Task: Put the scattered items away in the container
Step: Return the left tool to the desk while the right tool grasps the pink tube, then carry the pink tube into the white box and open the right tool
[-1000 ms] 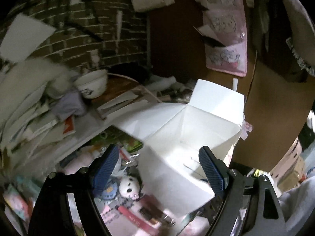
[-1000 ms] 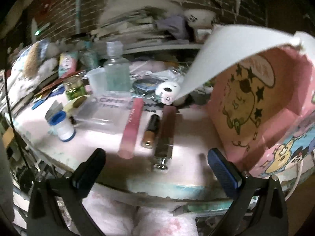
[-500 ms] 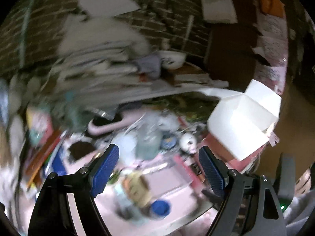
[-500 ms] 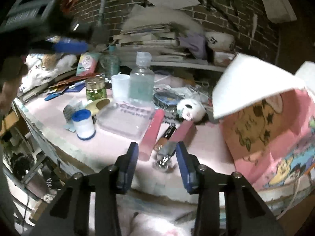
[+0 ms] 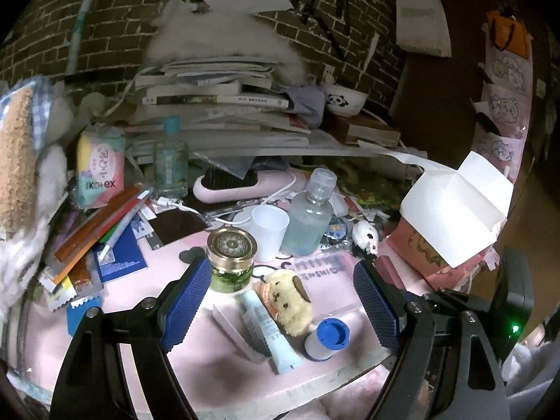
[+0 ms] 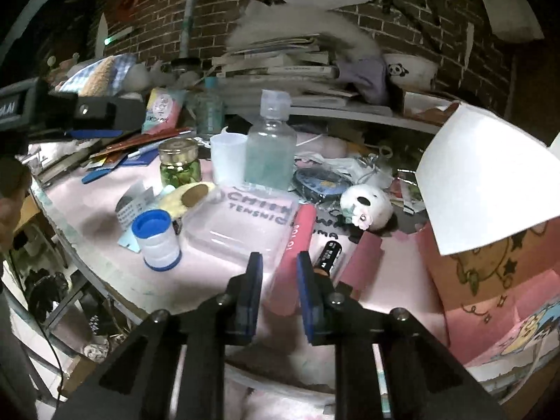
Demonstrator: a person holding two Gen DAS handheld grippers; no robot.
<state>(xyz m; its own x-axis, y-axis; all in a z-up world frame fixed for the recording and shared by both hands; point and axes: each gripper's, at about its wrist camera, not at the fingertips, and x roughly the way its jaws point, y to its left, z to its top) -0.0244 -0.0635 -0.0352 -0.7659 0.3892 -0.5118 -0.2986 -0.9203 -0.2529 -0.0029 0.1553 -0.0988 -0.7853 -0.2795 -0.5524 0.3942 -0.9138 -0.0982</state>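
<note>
The pink cartoon box [image 5: 425, 257] with white flaps up stands at the table's right; in the right wrist view the box [image 6: 490, 280] fills the right side. My left gripper [image 5: 281, 297] is open above a yellow plush [image 5: 288, 301], a pale tube [image 5: 267, 332], a blue-capped white bottle [image 5: 325, 339] and a gold-lidded green jar [image 5: 231, 262]. My right gripper [image 6: 279, 280] has its jaws narrowed around the near end of a pink tube [image 6: 297, 238], which still lies on the table. Beside it lie a black tube [image 6: 327, 253] and a dark pink carton [image 6: 360, 259].
A clear bottle [image 5: 308, 220], a white cup [image 5: 269, 231], a small white toy [image 5: 365, 236] and a clear flat case [image 6: 238, 227] crowd the pink tabletop [image 5: 217, 367]. Stacked books [image 5: 217, 94] and a panda bowl [image 5: 344, 99] sit behind. The table edge is close below both grippers.
My left gripper has swung from over the box to the items on the table's left. My right gripper has gone from wide open to narrowed and shifted left onto the pink tube.
</note>
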